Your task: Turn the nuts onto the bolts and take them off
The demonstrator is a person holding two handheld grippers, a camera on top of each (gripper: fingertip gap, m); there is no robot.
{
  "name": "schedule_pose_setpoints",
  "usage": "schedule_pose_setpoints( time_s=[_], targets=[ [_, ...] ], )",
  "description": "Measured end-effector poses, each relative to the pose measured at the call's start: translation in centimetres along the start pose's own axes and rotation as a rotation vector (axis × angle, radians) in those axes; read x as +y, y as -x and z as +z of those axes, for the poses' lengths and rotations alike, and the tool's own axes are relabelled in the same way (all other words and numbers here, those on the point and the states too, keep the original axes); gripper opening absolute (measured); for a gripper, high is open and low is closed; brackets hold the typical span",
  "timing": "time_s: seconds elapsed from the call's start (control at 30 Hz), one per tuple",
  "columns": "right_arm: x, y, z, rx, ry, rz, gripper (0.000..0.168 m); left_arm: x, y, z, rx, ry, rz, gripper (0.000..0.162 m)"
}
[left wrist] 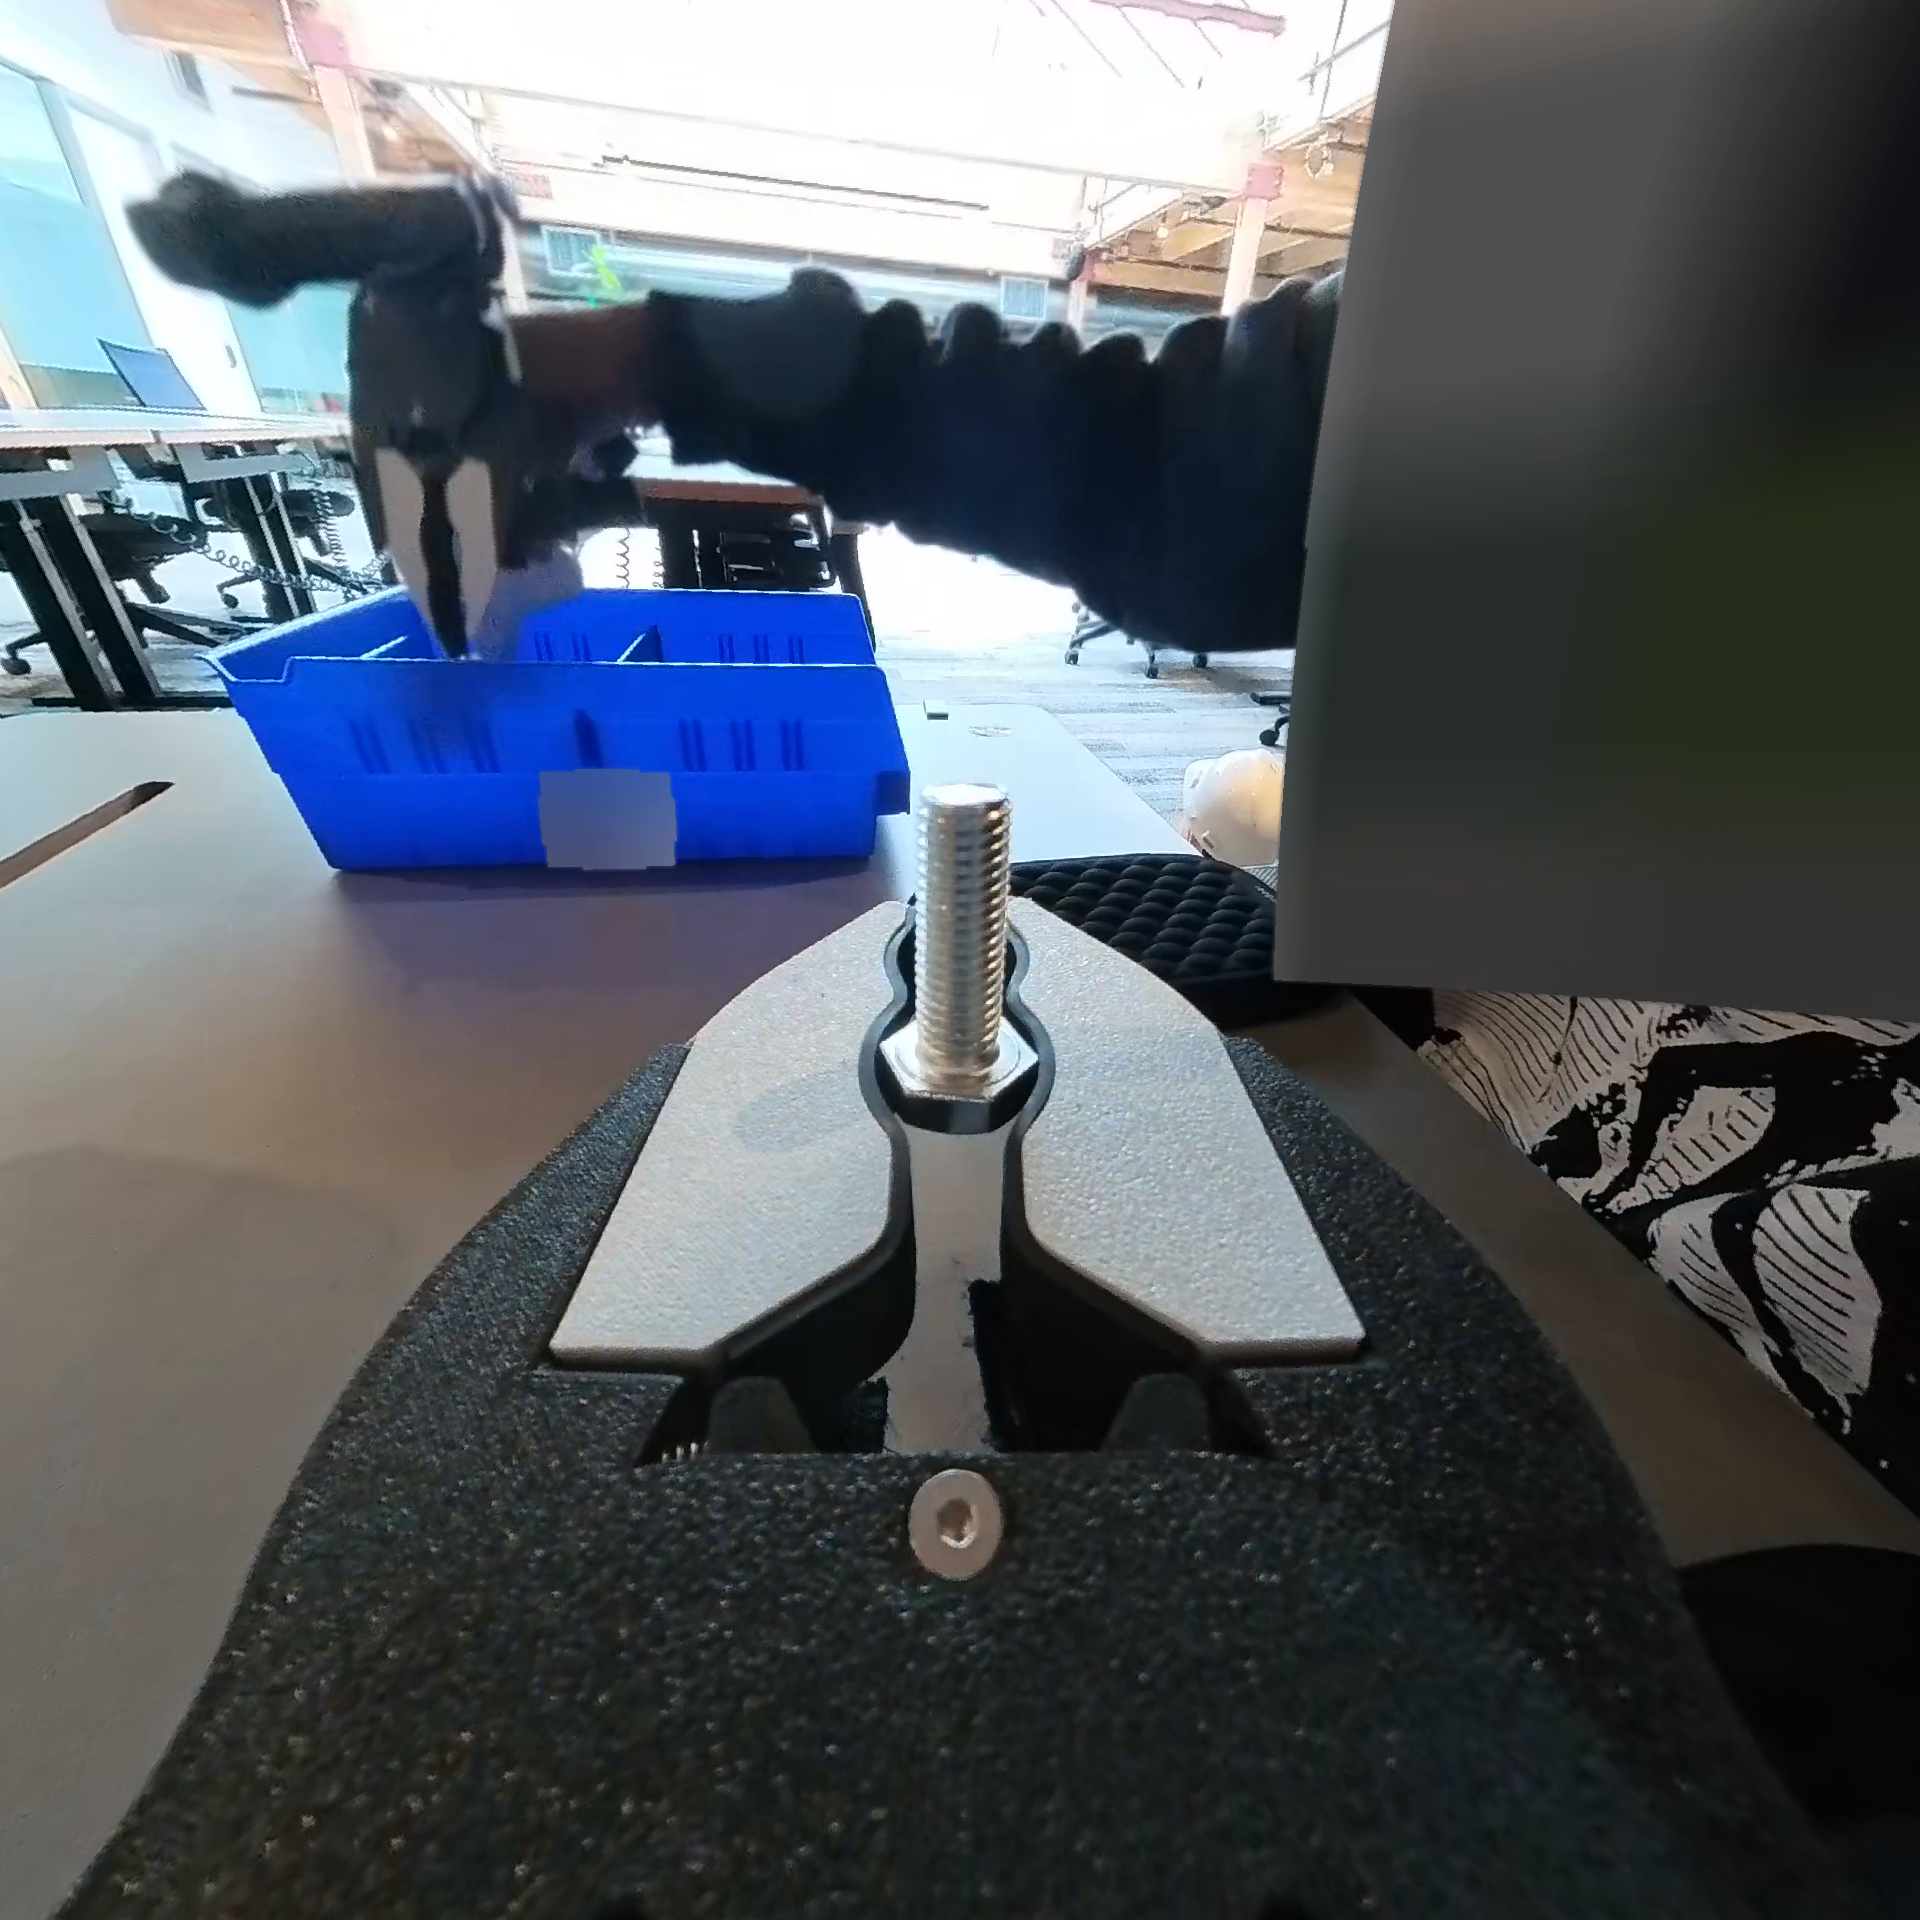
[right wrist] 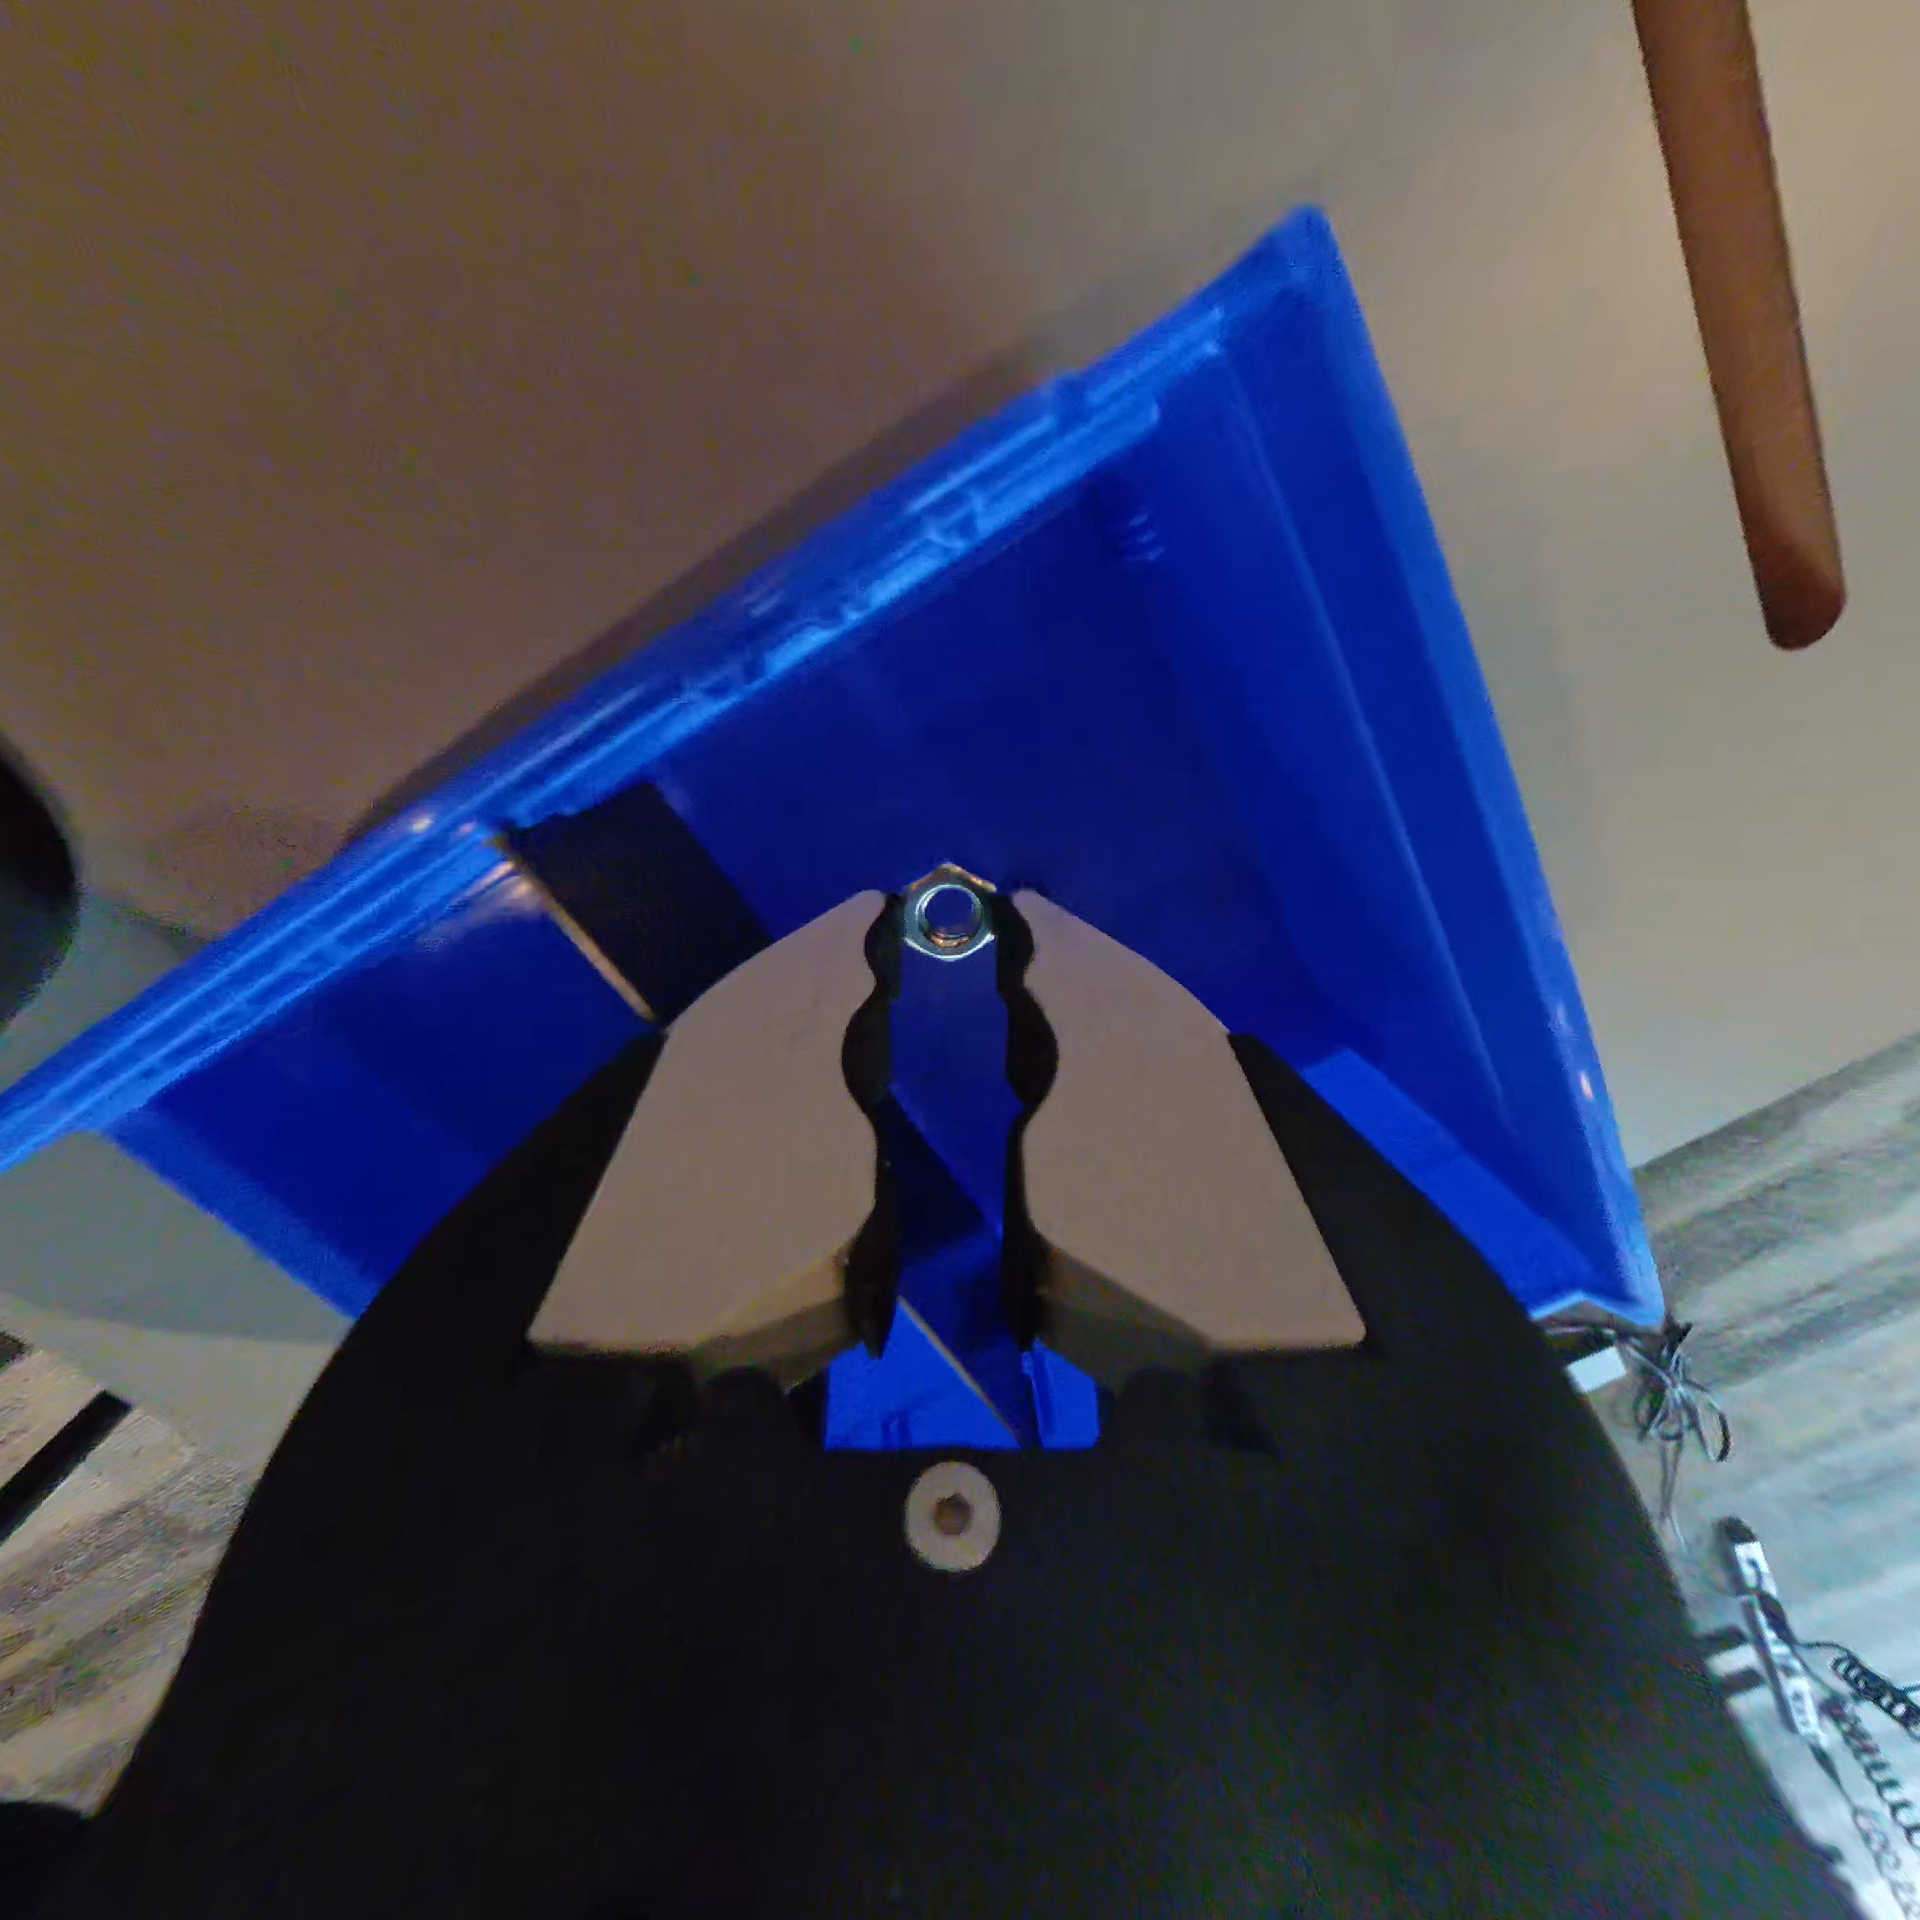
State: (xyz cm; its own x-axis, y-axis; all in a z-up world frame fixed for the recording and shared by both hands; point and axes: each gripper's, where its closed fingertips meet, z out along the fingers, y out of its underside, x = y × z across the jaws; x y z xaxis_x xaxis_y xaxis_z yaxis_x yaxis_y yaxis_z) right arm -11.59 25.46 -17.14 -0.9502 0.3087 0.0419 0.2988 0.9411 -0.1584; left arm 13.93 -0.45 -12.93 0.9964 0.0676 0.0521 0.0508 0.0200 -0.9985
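In the left wrist view my left gripper [left wrist: 956,997] is shut on the hex head of a silver threaded bolt [left wrist: 961,925], which stands upright above the grey table. In the right wrist view my right gripper [right wrist: 945,914] is shut on a small silver hex nut [right wrist: 945,916], pinched at its fingertips over the inside of the blue bin [right wrist: 1195,748]. The right gripper also shows far off in the left wrist view [left wrist: 447,582], pointing down into the left compartment of the blue bin [left wrist: 727,758], with a black-sleeved arm behind it.
The blue bin has dividers and stands on the grey table [left wrist: 260,1039] beyond the bolt. A black mesh pad [left wrist: 1153,914] lies to the right of the bolt. A wooden table edge [right wrist: 1745,332] shows at the right wrist view's upper right. Office desks and chairs stand behind.
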Motion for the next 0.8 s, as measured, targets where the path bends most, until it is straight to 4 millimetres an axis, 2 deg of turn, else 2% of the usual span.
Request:
schedule_pose_setpoints(
  time_s=[0.03, 0.2, 0.47, 0.67, 0.8],
  targets=[
    [0.1, -0.3, 0.7, 0.001, 0.012, 0.010, 0.017, 0.0, 0.0, 0.0, 0.000, 0.000, -0.001, 0.012],
    [0.9, -1.4, 3.5, -0.008, 0.075, 0.058, 0.017, 0.0, 0.0, -0.1, -0.003, -0.004, -0.002, 0.012],
    [1.3, -1.9, 6.0, -0.019, 0.103, 0.080, 0.017, -0.1, 0.1, -0.2, -0.007, -0.009, -0.003, 0.012],
    [1.7, -1.8, 6.7, -0.035, 0.098, 0.107, 0.017, -0.1, 0.1, -0.2, -0.005, -0.009, -0.006, 0.012],
    [1.5, -1.7, 5.9, -0.030, 0.068, 0.114, 0.023, -0.1, 0.0, -0.1, -0.002, -0.006, -0.009, 0.012]
  ],
)
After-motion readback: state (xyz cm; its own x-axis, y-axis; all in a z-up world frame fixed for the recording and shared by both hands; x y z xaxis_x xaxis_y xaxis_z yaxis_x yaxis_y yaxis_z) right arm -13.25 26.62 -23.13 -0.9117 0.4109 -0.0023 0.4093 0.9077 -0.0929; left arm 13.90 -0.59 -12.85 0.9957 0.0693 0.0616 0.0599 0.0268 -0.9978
